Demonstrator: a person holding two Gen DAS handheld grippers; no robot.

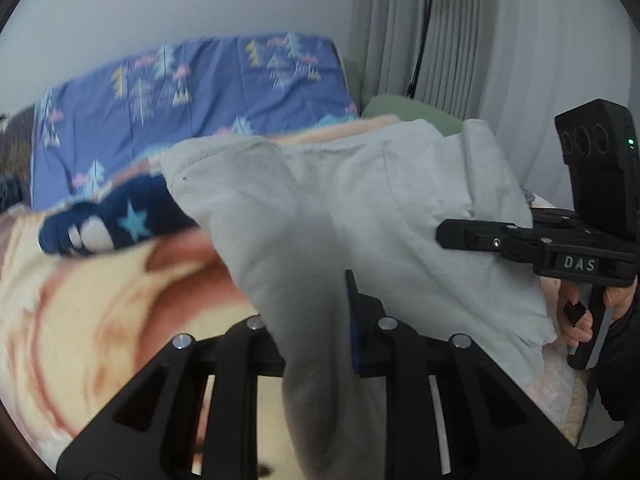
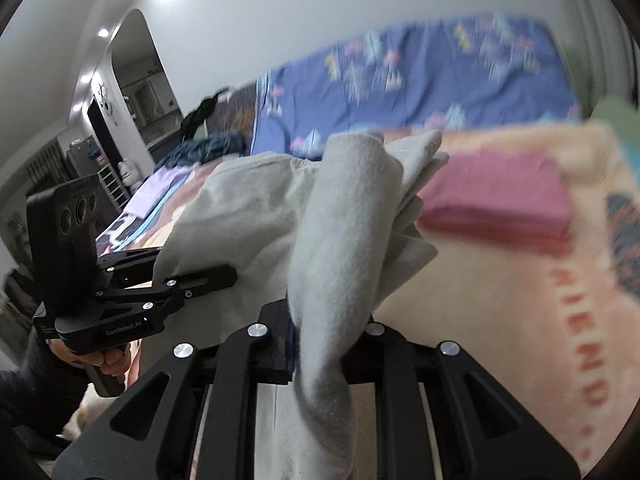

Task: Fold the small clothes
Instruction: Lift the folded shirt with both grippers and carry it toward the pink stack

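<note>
Spreading across the bed: a cream blanket with reddish print, backed by a blue tree-patterned cover against the white wall. Lying at far left, a navy star-print piece. Hanging mid-air above the blanket, blocking most of the view ahead, the grey garment. Pinching one bunched end of it, the left claw, pressed together on cloth. Gripping the other edge, the right claw, likewise clamped. Resting beyond on the right, a folded pink stack. Hanging at far right, pale curtains.
</note>
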